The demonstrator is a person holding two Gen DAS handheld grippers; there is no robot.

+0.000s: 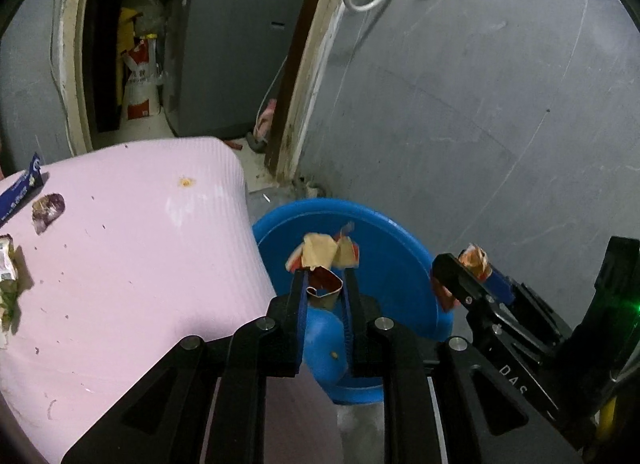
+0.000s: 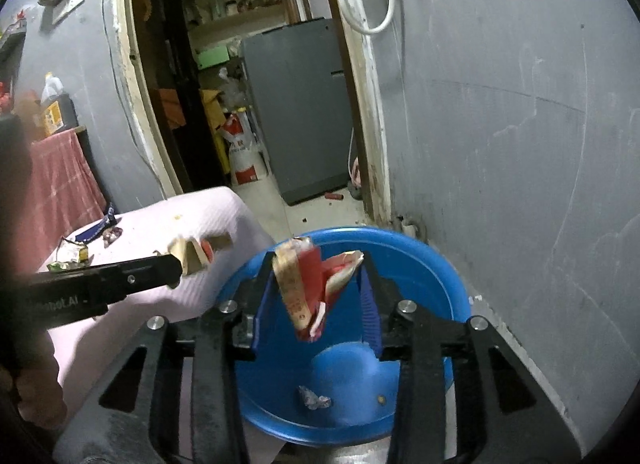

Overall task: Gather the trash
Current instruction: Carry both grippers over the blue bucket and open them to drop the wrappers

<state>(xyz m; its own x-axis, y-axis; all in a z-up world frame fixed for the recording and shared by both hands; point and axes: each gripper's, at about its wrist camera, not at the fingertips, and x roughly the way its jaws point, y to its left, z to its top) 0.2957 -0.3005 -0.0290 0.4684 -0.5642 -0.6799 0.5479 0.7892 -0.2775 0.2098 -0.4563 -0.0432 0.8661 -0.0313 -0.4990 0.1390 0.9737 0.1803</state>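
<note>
A blue plastic basin (image 1: 396,256) (image 2: 432,264) stands on the floor beside the pink table (image 1: 132,264) (image 2: 192,224). My left gripper (image 1: 325,272) is shut on a crumpled red and tan wrapper (image 1: 322,254) and holds it over the basin's near rim. My right gripper (image 2: 320,264) stands open above the basin, with a red and tan wrapper (image 2: 308,284) between its fingers, touching the left one; it also shows in the left wrist view (image 1: 476,260). A small crumpled silver wrapper (image 2: 314,400) lies in the basin.
On the table's far left lie a blue bar wrapper (image 1: 20,190), a purple wrapper (image 1: 48,210) and a green and white wrapper (image 1: 8,276). A grey wall (image 1: 480,104) rises right behind the basin. An open doorway (image 2: 240,104) shows a grey fridge.
</note>
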